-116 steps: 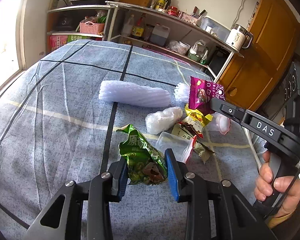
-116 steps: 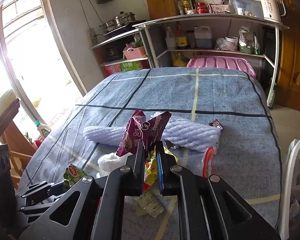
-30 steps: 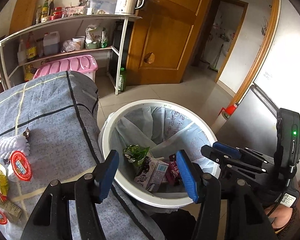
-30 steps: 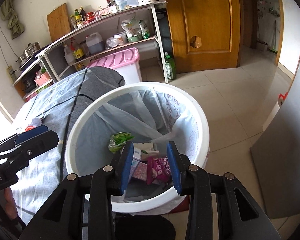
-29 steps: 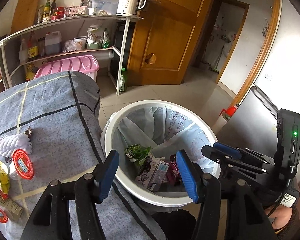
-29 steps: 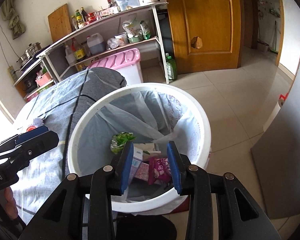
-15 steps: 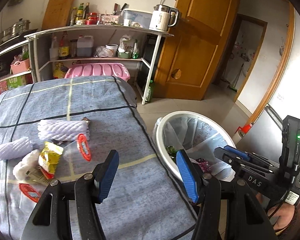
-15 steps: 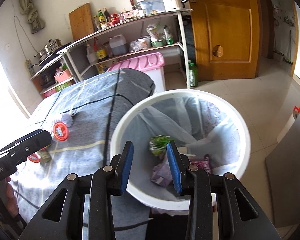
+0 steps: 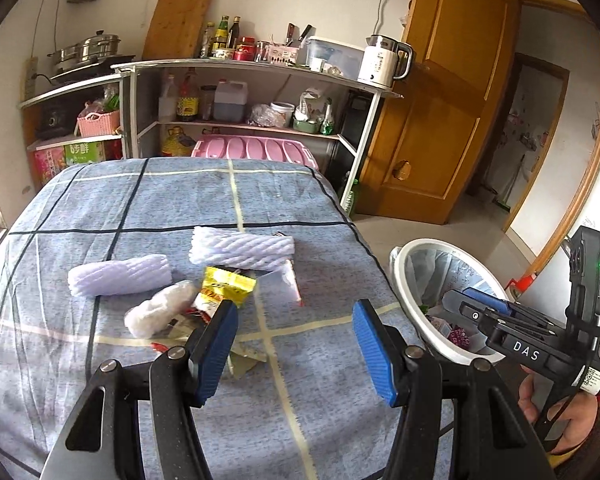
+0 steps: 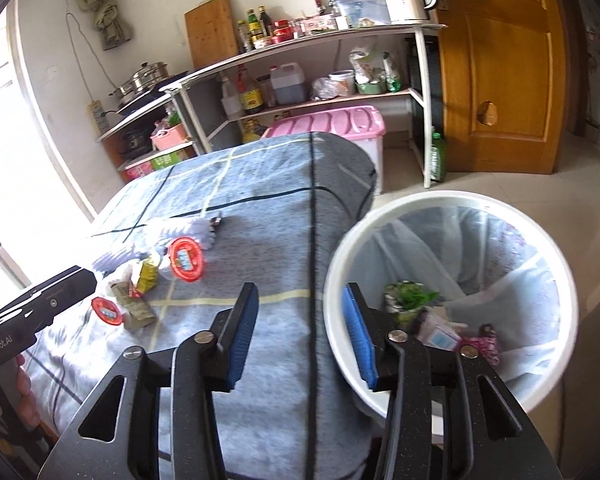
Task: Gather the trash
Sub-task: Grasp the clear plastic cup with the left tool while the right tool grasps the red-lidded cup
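Observation:
My left gripper (image 9: 296,340) stands open and empty above the blue checked tablecloth (image 9: 100,208). Just beyond its left finger lies the trash pile: two white foam nets (image 9: 120,278) (image 9: 242,248), a yellow wrapper (image 9: 224,286), a white plastic bag (image 9: 160,314) and a clear cup with a red lid (image 9: 286,284). My right gripper (image 10: 300,332) hangs over the table's edge beside the white lined bin (image 10: 452,198), its jaws opening with nothing between them. A green wrapper (image 10: 410,298), a carton (image 10: 440,330) and a magenta wrapper (image 10: 486,344) lie inside the bin.
The bin (image 9: 398,280) stands on the tiled floor at the table's right edge. Behind the table are metal shelves (image 9: 260,68) with bottles and a kettle, a pink storage box (image 9: 256,148) and a wooden door (image 9: 432,120). A loose red lid (image 10: 107,311) lies near the left gripper (image 10: 80,280).
Both grippers swung away from over the bin towards the table, so the trash pile came back into the left view. The right gripper's jaws spread wider. Both wrappers held earlier now lie in the bin.

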Motion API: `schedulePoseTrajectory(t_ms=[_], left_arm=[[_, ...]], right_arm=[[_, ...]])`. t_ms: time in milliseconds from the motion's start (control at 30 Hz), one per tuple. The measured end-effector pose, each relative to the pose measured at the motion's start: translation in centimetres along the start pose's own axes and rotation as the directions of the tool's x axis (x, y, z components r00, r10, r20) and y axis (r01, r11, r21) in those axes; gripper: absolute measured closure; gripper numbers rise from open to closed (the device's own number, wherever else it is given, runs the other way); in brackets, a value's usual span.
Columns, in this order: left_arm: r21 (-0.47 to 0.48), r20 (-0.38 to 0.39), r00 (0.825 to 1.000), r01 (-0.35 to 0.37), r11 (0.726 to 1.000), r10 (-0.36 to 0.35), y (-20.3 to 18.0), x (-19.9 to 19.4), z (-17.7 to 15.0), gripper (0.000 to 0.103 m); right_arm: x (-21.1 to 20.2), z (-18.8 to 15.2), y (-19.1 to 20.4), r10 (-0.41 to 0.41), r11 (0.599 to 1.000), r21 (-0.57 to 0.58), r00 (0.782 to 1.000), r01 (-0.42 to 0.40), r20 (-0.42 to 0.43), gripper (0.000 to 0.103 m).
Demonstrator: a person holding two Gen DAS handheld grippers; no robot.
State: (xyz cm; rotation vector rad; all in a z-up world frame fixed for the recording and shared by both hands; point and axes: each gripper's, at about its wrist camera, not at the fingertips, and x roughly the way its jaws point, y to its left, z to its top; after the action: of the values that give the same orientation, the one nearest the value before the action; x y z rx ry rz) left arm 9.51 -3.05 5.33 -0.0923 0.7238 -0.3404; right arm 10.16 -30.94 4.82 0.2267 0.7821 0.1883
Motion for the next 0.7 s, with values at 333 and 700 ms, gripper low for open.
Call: schedulePoseTrajectory(t_ms=[333, 700], left_arm=[[-0.056, -0.012, 0.998, -0.065, 0.996, 0.065, 5.4, -1.1, -1.8, 0.043], [-0.129, -0.068, 0.995, -0.083, 0.988, 0.075, 10.0, 0.0, -3.6, 0.042]], right_arm=[[4.0, 0.8, 4.3, 0.088, 0.995, -0.046, 0.994, -0.091, -0.063, 0.048], [7.9, 1.9, 7.7, 0.107, 0.985, -0.119, 0.987, -0.121, -0.122, 0.045]])
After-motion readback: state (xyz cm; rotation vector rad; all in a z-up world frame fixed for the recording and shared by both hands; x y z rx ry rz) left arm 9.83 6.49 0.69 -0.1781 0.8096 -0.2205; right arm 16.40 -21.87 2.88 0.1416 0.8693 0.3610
